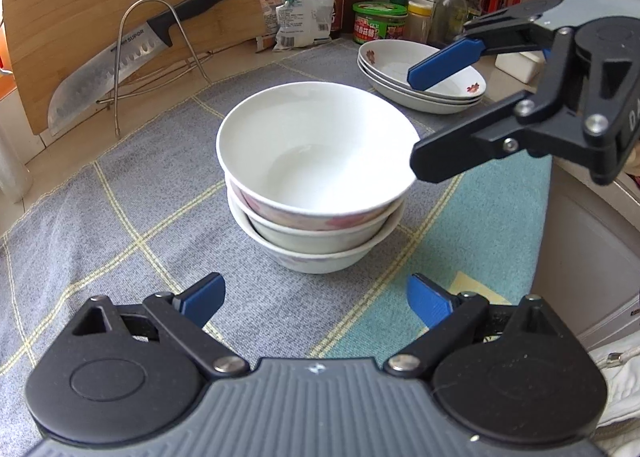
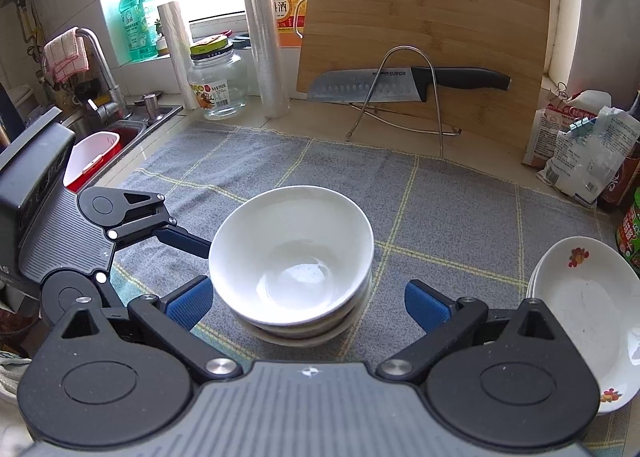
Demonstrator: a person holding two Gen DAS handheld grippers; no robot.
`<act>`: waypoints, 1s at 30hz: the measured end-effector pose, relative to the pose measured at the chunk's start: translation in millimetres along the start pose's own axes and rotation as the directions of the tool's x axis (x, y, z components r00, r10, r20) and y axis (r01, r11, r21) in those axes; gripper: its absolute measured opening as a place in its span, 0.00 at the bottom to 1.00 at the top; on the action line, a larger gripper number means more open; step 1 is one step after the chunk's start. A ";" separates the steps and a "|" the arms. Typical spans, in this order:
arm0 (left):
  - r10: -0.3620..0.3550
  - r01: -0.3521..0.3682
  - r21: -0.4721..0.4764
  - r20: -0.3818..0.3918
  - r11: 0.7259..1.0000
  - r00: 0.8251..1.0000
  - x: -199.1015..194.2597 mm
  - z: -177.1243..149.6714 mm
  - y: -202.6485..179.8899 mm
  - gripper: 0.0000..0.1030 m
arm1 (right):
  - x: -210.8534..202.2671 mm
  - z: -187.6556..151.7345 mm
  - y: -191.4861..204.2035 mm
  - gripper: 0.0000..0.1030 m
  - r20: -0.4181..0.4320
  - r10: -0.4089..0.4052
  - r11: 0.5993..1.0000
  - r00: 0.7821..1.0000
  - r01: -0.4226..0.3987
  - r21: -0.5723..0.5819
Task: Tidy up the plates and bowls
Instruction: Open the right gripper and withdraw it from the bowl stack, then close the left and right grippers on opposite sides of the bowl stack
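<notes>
Left wrist view: left tongs (image 1: 316,303) spread wide, grasping nothing, just short of the bowls (image 1: 316,161), three stacked on the cloth (image 1: 120,197) covering the worktop. Right tongs (image 1: 416,117) released at the top bowl's rim; plates (image 1: 424,75) stacked behind.

Right wrist view: right tongs (image 2: 308,301) released, flanking the bowls (image 2: 292,249); plates (image 2: 588,305) to the right

**White bowls, blue pads, grey checked cloth**

The 3 stacked bowls (image 1: 316,185) are white inside, with pink floral marks outside. The plates (image 2: 588,309) are white with red-orange flowers. The cloth (image 1: 120,193) is grey with yellow grid lines and a teal patch. Both grippers are black and grey with blue pads (image 1: 204,299). The cutting board (image 2: 424,33) is tan bamboo.
</notes>
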State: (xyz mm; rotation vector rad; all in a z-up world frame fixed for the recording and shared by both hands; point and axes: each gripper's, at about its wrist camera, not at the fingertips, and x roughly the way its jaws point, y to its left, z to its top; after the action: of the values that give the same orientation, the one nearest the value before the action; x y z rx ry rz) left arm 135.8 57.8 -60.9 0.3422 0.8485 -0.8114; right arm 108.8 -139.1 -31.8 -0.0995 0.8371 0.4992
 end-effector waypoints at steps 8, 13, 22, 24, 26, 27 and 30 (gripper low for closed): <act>0.034 -0.035 -0.039 -0.039 0.999 0.999 15.0 1.8 -3.8 0.94 | 4.2 -25.3 -19.9 1.00 -0.035 0.009 0.996 0.999 -0.012 -0.083; 0.057 -0.063 -0.127 -0.049 0.990 0.997 21.8 3.3 -3.8 0.94 | 23.9 -42.8 -34.6 1.00 -0.069 0.019 0.987 0.997 -0.030 -0.160; 0.114 -0.130 -0.146 -0.113 0.981 0.987 31.1 4.2 -7.5 0.94 | 55.1 -47.2 -48.0 1.00 -0.120 0.101 0.974 0.988 -0.123 -0.191; 0.103 -0.120 -0.128 -0.133 0.984 0.986 34.9 5.3 -7.2 0.94 | 61.0 -46.6 -46.9 1.00 -0.127 0.101 0.972 0.987 -0.125 -0.197; 0.099 -0.113 -0.099 -0.139 0.989 0.985 37.2 6.1 -7.3 0.95 | 66.1 -47.1 -46.4 1.00 -0.137 0.095 0.971 0.986 -0.122 -0.204; 0.095 -0.107 -0.081 -0.142 0.991 0.985 38.8 6.8 -7.6 0.97 | 68.6 -47.5 -45.8 1.00 -0.139 0.087 0.971 0.986 -0.115 -0.211; 0.068 -0.074 -0.034 -0.136 0.997 0.988 41.5 7.2 -6.0 0.99 | 75.0 -48.8 -43.7 1.00 -0.150 0.054 0.970 0.987 -0.088 -0.226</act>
State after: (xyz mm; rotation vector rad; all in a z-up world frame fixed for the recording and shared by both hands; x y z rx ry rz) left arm 151.5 29.2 -88.3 0.3937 0.9719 -0.7102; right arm 137.6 -162.3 -124.2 -0.3249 0.9223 0.6631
